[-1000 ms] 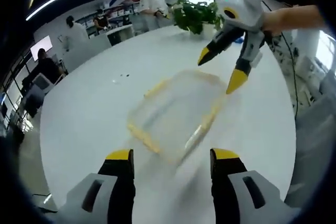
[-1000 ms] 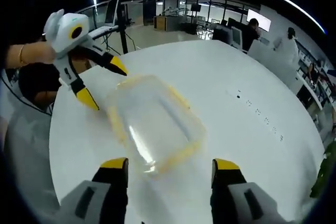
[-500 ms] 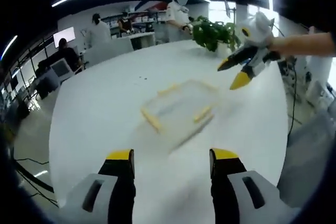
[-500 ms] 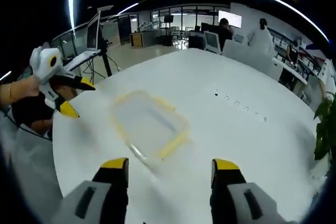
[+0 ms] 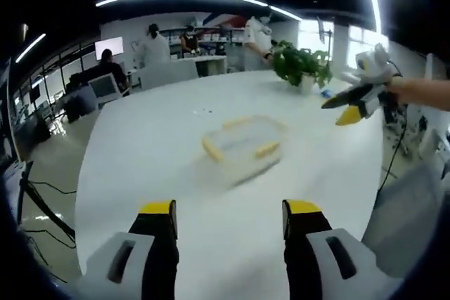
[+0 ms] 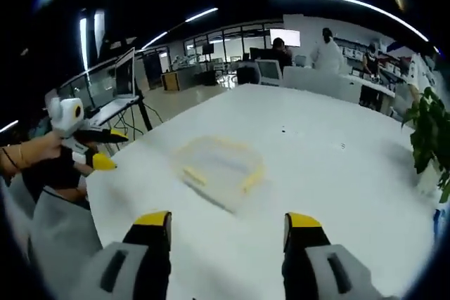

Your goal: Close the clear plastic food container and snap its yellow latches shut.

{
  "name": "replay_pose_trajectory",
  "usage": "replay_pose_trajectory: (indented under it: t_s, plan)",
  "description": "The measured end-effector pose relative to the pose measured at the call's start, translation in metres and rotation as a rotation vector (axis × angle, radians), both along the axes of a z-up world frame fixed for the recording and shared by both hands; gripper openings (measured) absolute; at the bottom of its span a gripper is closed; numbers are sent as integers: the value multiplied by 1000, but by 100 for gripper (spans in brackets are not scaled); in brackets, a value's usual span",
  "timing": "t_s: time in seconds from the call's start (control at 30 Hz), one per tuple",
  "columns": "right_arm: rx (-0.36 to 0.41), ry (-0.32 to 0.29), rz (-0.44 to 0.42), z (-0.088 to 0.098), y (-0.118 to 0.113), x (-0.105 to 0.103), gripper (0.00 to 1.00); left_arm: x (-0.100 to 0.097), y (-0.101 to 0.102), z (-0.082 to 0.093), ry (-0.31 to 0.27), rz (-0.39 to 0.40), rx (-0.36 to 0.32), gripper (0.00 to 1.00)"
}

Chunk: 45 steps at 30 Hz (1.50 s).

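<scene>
White and round, the table (image 5: 140, 173) stands in an open office with desks, monitors and several people in the background. Both grippers are held level above its near edges, each on its own side, well back from the container (image 5: 242, 144), which lies on the tabletop near the middle with its yellow latches (image 5: 211, 149) showing along the rim; blur hides whether the lid is fully seated or the latches snapped. In the left gripper view the left gripper (image 5: 228, 217) has its jaws spread wide with nothing between them, and the container sits ahead of and well apart from the tips. At that view's right edge the right gripper (image 5: 355, 103) hangs over the table's far side on an outstretched forearm, its yellow tips parted and empty. The right gripper view shows its own jaws wide apart as well (bare tabletop between them), with the container (image 6: 219, 164) ahead and slightly left of centre, well clear of the tips. At that view's left edge the left gripper (image 6: 88, 147) is held in a hand, a bracelet on the wrist, tips apart and holding nothing. A potted plant (image 5: 301, 65) stands on the table beyond the container in the left gripper view, and at the right edge in the right gripper view. A monitor on a stand (image 6: 126, 74) rises behind the hand in the right gripper view.
</scene>
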State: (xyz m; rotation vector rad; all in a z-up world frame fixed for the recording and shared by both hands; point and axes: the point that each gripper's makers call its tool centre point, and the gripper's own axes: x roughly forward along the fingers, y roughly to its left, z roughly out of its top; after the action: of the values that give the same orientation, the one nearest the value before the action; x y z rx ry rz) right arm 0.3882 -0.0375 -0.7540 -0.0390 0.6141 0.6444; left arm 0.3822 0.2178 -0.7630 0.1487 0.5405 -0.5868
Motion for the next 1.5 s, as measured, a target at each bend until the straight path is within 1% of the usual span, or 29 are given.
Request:
replay_pose_trajectory:
  t_s: [0.07,0.13,0.2,0.3,0.4,0.5,0.6,0.67,0.77,0.87,1.03,1.07,1.13,1.2,1.37,1.5]
  plan:
    - [18,-1,-20,1,-2,-11,64,-9,1,0,1,11,-13,60]
    - [32,-5,-33,3,-2,-18,64,-18,-1,1,2,21,-46,61]
    - [45,-11,-41,5,-1,-26,65,-27,-8,7,-11,8,-96,65]
    - [48,-28,-39,6,0,-34,65,-34,-12,13,-29,12,-126,73]
    - [46,-19,-46,5,1,-46,67,-41,-16,19,-46,6,-136,74]
    - [53,-8,-42,6,1,-57,68,-45,-18,21,-56,2,-125,74]
    - [65,-20,-49,10,-1,-64,70,-50,-19,24,-62,8,-134,75]
    - [76,-23,-75,12,-4,-67,73,-53,-19,24,-63,19,-148,75]
    - [85,-28,-98,12,-7,-76,77,-56,-18,19,-52,39,-184,76]
    - [100,-20,-115,9,-9,-85,80,-60,-14,12,-41,59,-184,78]
    - [109,2,-142,-4,-11,-101,80,-71,-18,5,-42,76,-211,80]
    - [111,14,-145,-9,-11,-107,80,-72,-18,3,-35,77,-215,81]
    - [122,33,-153,-16,-10,-114,80,-78,-21,-8,2,72,-210,81]
    - [134,43,-159,-18,-9,-120,80,-81,-23,-11,12,69,-204,82]
    - [144,55,-160,-21,-7,-125,80,-82,-22,-9,13,80,-215,81]
    - [160,45,-167,-17,-7,-125,80,-82,-21,-8,13,80,-214,81]
